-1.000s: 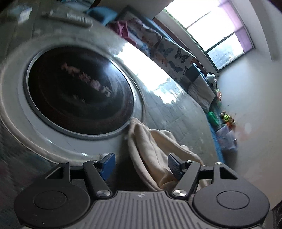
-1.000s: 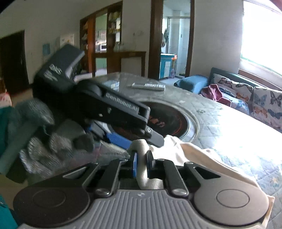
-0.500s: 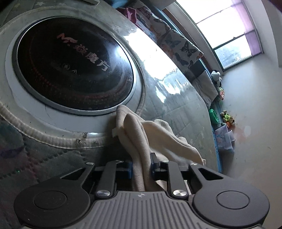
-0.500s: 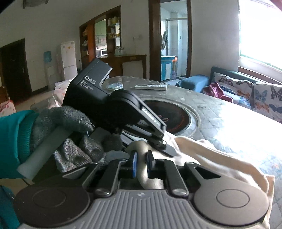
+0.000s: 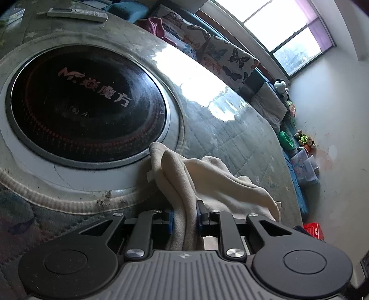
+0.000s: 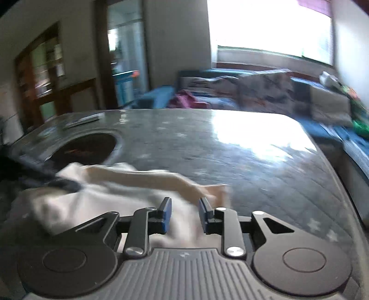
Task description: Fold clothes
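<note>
A cream garment (image 5: 203, 177) lies bunched on the table beside the round black cooktop (image 5: 87, 106). My left gripper (image 5: 184, 219) is shut on a thick fold of that cloth, which runs up between its blue pads. In the blurred right wrist view the same cream garment (image 6: 129, 184) stretches across the table. My right gripper (image 6: 183, 213) hovers over its near edge with the fingers open and nothing clamped between them. The left gripper shows as a dark blur at the far left of that view.
The grey quilted table cover (image 6: 242, 157) spreads wide to the right. A remote control (image 5: 77, 14) lies at the far end of the table. A sofa with butterfly cushions (image 5: 226, 55) and toys runs along the window wall.
My left gripper closed on the cloth fold and still holds it. My right gripper let go of the garment, opened, and swung to the right.
</note>
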Available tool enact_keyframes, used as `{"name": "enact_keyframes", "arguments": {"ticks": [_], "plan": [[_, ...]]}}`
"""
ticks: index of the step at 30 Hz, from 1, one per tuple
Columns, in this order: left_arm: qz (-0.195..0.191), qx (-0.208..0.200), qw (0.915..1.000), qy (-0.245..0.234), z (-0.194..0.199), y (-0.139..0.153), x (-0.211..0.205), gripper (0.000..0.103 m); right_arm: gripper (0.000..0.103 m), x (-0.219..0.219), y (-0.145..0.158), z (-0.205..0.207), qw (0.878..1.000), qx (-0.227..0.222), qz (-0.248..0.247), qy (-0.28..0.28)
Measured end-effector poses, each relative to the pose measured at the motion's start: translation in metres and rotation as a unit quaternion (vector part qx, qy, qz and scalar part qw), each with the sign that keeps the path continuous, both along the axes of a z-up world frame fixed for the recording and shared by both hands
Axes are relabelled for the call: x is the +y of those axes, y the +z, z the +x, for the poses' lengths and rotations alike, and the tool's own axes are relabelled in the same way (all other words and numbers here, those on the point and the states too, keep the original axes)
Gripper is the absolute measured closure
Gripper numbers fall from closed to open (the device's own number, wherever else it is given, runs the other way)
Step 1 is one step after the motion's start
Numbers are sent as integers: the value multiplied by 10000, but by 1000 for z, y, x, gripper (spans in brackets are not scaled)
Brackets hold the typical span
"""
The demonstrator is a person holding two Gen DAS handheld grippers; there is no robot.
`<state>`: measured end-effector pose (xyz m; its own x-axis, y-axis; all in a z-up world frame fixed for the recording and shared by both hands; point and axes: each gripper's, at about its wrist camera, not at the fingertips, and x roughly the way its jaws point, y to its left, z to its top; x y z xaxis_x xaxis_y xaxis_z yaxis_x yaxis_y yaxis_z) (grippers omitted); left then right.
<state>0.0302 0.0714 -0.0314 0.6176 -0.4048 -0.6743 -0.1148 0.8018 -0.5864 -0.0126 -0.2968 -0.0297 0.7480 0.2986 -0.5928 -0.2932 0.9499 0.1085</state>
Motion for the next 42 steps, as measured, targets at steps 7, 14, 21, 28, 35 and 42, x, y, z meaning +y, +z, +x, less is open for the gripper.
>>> {"name": "enact_keyframes", "arguments": {"ticks": [7,14,21,28,35,42], "plan": [[199,-58,9998,-51,2,2,-4,81,61,-26,-24,17,9978,341,487,-302],[324,-128,9994,-85,3,3,-7,82,76,-25,-35,21,9963,394,714,-288],[604,-361,9971,-277,6,13,-17,85,93,-18,-22,2,9979,20,555,-339],[620,-827,9915,-792,15,36,-53,86,93,-35,10,-28,9965,-498,231,-636],[422,-978,9838,-1443,28,42,-116,86,94,-83,36,-47,9889,-708,-245,-1284],[248,-980,9747,-1993,40,39,-171,86,94,-128,37,-46,9795,-633,-664,-1793]]}}
